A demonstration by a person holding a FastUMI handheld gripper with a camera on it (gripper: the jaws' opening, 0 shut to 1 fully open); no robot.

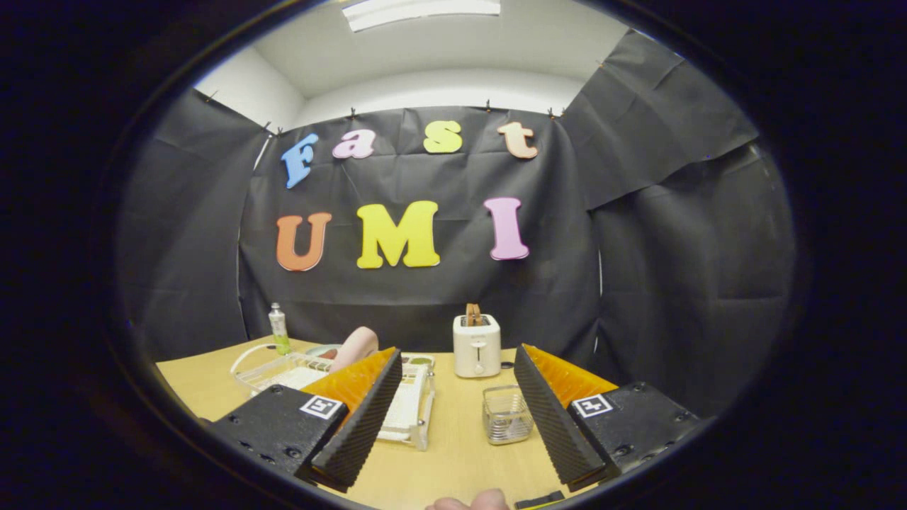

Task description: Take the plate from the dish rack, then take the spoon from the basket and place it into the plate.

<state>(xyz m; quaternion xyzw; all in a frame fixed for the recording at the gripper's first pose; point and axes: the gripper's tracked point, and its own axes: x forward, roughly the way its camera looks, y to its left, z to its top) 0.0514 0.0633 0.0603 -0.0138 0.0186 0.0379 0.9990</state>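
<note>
The gripper (453, 418) fingers stand wide apart with nothing between them but bare table (453, 453). A clear lane of tabletop runs straight ahead to the toaster (476, 346), which blocks the far end. The rack (404, 407) lies along the left finger and closes off the left side. The clear basket (507, 414) sits just beside the right finger's inner face, narrowing the lane. A bottle (279, 329) stands beyond the rack, at the far left.
</note>
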